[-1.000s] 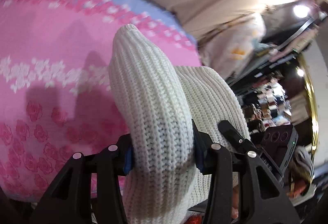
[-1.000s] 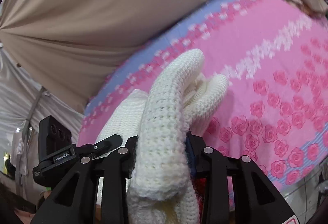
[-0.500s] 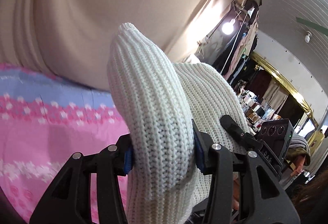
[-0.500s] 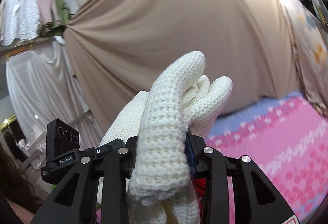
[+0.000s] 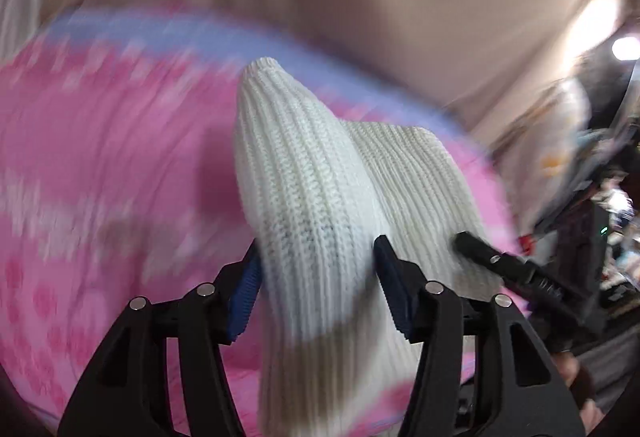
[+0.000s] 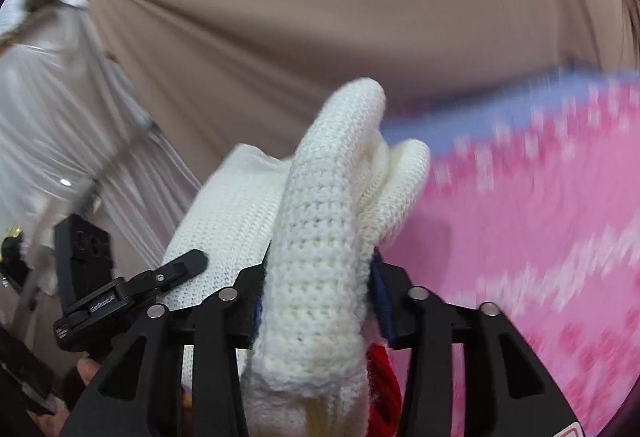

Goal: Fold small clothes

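A white knitted garment (image 5: 308, 197) is held up in the air between both grippers. My left gripper (image 5: 316, 277) is shut on a thick ribbed fold of it. My right gripper (image 6: 316, 297) is shut on another bunched edge of the same garment (image 6: 324, 221), with a bit of red fabric (image 6: 380, 377) showing below the jaws. The rest of the knit hangs between the two grippers. The other gripper shows at the side of each view: the right gripper (image 5: 516, 269) and the left gripper (image 6: 132, 285).
A pink bedspread with rose print and a blue border (image 5: 100, 157) lies below, also in the right wrist view (image 6: 540, 217). A beige curtain (image 6: 280, 17) hangs behind it. Cluttered shelves and a lamp (image 5: 624, 47) are at the right.
Both grippers, still shut on the garment, swung up toward the curtain and then tilted back down toward the bedspread. The views are blurred by fast motion.
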A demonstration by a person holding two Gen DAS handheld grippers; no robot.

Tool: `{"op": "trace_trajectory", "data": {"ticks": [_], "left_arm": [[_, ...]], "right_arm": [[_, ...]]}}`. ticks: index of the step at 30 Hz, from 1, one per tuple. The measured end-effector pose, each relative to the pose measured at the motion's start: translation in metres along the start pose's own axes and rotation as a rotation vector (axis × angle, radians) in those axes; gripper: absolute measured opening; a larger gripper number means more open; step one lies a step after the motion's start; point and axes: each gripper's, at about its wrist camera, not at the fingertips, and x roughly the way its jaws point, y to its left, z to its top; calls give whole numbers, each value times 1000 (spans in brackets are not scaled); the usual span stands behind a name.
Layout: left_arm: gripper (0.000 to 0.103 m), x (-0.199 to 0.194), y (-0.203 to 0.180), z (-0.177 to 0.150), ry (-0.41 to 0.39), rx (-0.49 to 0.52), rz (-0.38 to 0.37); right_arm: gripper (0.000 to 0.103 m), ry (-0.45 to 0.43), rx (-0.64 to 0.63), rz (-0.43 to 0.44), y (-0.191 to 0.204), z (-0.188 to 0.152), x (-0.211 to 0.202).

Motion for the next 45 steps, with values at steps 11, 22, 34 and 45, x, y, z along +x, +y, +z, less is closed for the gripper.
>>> {"op": "trace_trajectory", "data": {"ticks": [11, 22, 34, 45], "left_arm": [[86, 25, 62, 2, 15, -322, -14], [43, 47, 64, 15, 88, -377, -165], [53, 71, 50, 15, 64, -223, 74], [51, 50, 10, -12, 63, -26, 248]], "right_arm": [[73, 146, -6, -143, -22, -10, 62], [32, 230, 108, -2, -30, -2, 105], [36, 200, 72, -262, -60, -1, 88], [0, 236, -125, -270, -23, -47, 70]]}}
